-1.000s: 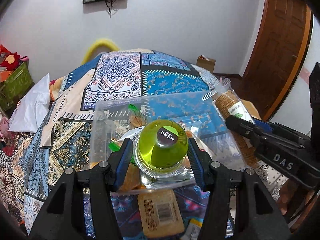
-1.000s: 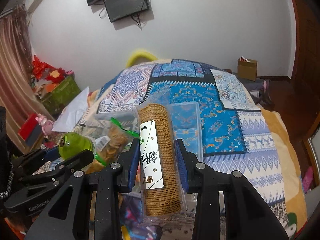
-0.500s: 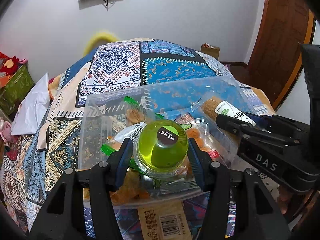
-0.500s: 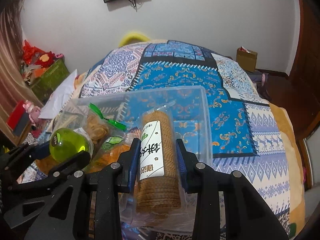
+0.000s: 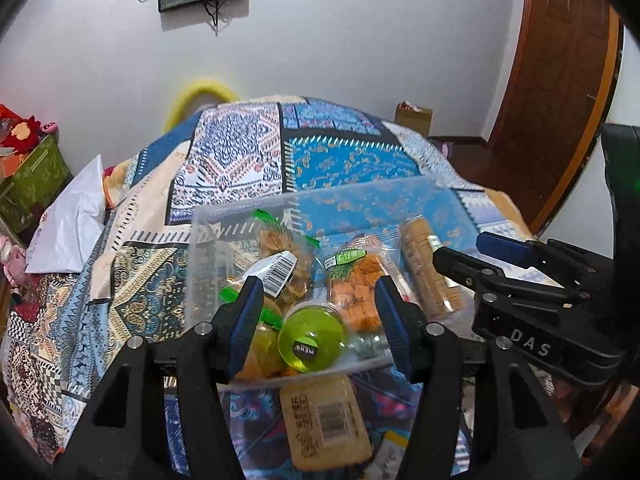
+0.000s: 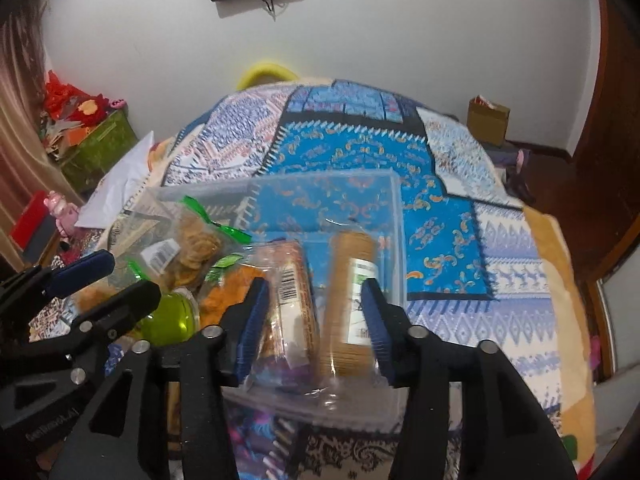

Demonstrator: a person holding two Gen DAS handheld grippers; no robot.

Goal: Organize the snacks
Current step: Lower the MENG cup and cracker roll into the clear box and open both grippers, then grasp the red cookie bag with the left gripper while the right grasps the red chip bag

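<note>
Snack storage takes place in a clear plastic bin that sits on a patterned bedspread. Both grippers hang over the near edge of this bin, pointing downward into it.

Left gripper: jaws are opening. The green jelly cup lies below and between the blue pads, on its side on top of the other snacks inside the bin. Neither pad presses on it; a gap shows on each side. The cup is released.

Right gripper: jaws are opening. The brown cracker roll lies lengthwise in the right part of the bin. It sits between the pads, close against the right-hand pad; the frame is blurred there, so contact cannot be confirmed, and the left-hand pad stands well clear. A second wrapped biscuit pack with a barcode label lies just beside the roll, also in the gap between the pads.

Other bin contents: a bag of round crackers with green trim at the back left, and a pack of orange snacks in the middle, touching the jelly cup.

Outside the bin, a flat tan packet rests on the bedspread at the near edge, under the left gripper.
</note>
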